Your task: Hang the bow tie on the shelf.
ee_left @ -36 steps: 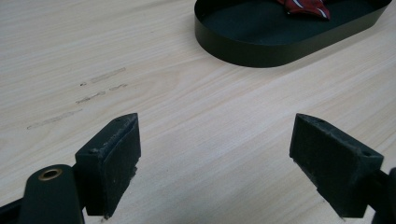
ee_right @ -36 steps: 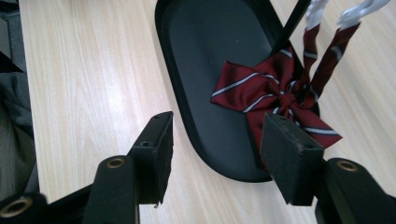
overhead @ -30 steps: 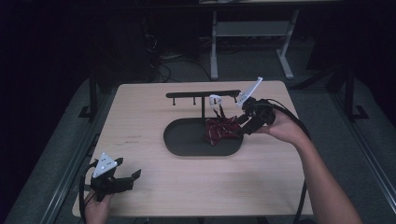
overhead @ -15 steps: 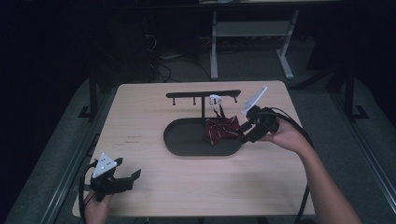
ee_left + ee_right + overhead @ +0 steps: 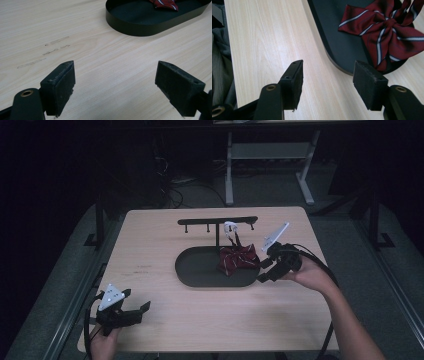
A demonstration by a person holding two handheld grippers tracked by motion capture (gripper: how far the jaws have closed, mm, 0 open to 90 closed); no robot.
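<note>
A dark red bow tie (image 5: 237, 259) with white stripes lies in the right end of a black oval tray (image 5: 197, 267). Its strap runs up to a white clip (image 5: 230, 226) on the black hanger stand (image 5: 217, 221). My right gripper (image 5: 262, 271) hovers low just right of the tray. It is open and its jaws have just been opening a little, with nothing between them. In the right gripper view the right gripper (image 5: 327, 67) faces the tray (image 5: 337, 37) and the bow tie (image 5: 387, 32). My left gripper (image 5: 138, 300) rests open near the front left corner. In its own view the left gripper (image 5: 115, 67) frames bare wood.
The light wooden table (image 5: 150, 250) is bare on its left half, with faint scuff marks (image 5: 55, 42). The tray's wall (image 5: 150, 25) lies ahead of the left gripper. A dark floor, cables and a white frame lie beyond the far edge.
My right gripper has sunk and drawn back from the bow tie toward the tray's right rim. The left gripper and the bow tie have stayed put.
</note>
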